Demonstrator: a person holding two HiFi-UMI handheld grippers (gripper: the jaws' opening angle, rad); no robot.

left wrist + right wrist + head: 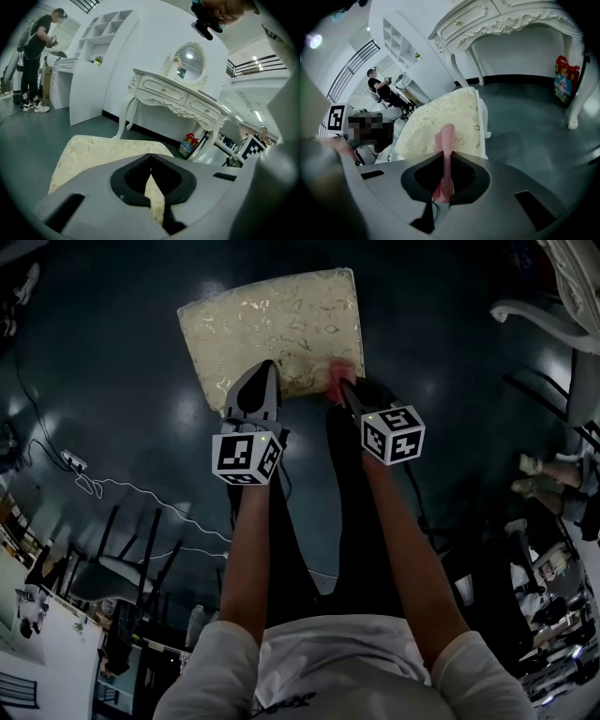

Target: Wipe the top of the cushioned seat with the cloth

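The cushioned seat (272, 329) is a cream square with a gold pattern, low on the dark floor ahead of me. My left gripper (260, 381) hovers over its near edge, jaws shut and empty. In the left gripper view the closed tips (150, 157) point across the cushion (103, 150). My right gripper (345, 388) is at the seat's near right corner, shut on a pink cloth (337, 376). In the right gripper view the cloth (447, 140) stands pinched between the jaws (446, 157), with the cushion (445, 112) just beyond.
A white carved dressing table (178, 96) with an oval mirror (189, 58) stands behind the seat, a colourful bag (187, 144) beneath it. A white shelf unit (101, 61) and a standing person (35, 51) are far left. A cable (141, 498) trails on the floor.
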